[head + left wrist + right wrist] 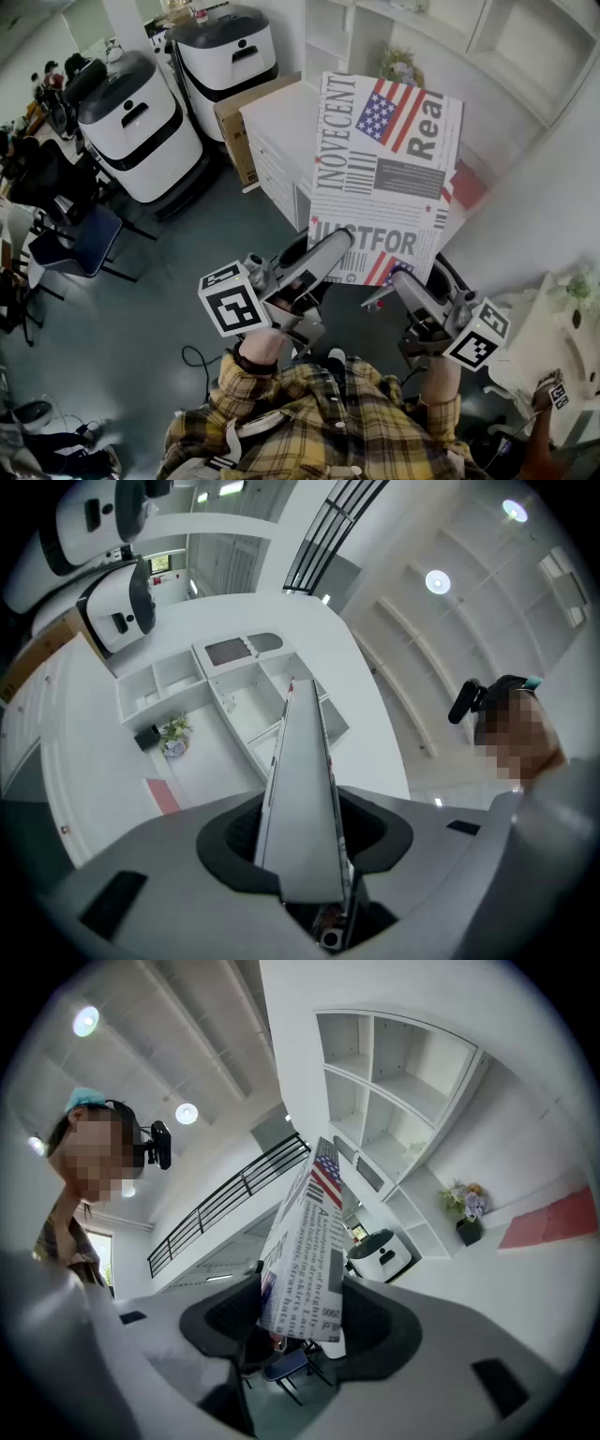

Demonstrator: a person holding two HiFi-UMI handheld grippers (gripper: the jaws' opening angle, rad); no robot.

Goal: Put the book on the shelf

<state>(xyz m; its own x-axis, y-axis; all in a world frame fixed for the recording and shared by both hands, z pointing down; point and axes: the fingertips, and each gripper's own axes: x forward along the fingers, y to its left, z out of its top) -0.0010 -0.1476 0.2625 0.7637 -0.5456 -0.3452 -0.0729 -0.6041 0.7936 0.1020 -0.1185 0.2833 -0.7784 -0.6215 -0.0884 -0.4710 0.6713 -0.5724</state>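
Observation:
The book [384,178], a thick volume with a newspaper-print cover and a flag on it, is held up in front of the white shelf unit [441,37]. My left gripper [330,248] is shut on its lower left edge, and my right gripper [389,283] is shut on its lower right edge. In the left gripper view the book [302,780] runs edge-on between the jaws towards the shelf [239,691]. The right gripper view shows the printed cover [305,1251] clamped between the pads, with the shelf's compartments [394,1072] behind it.
A white drawer cabinet [277,141] stands below the shelf, with a cardboard box [236,127] beside it. Two white machines [141,122] [230,52] stand at the left. A blue chair [80,242] is on the dark floor. A flower pot [401,66] sits in the shelf, near a red sheet [469,187].

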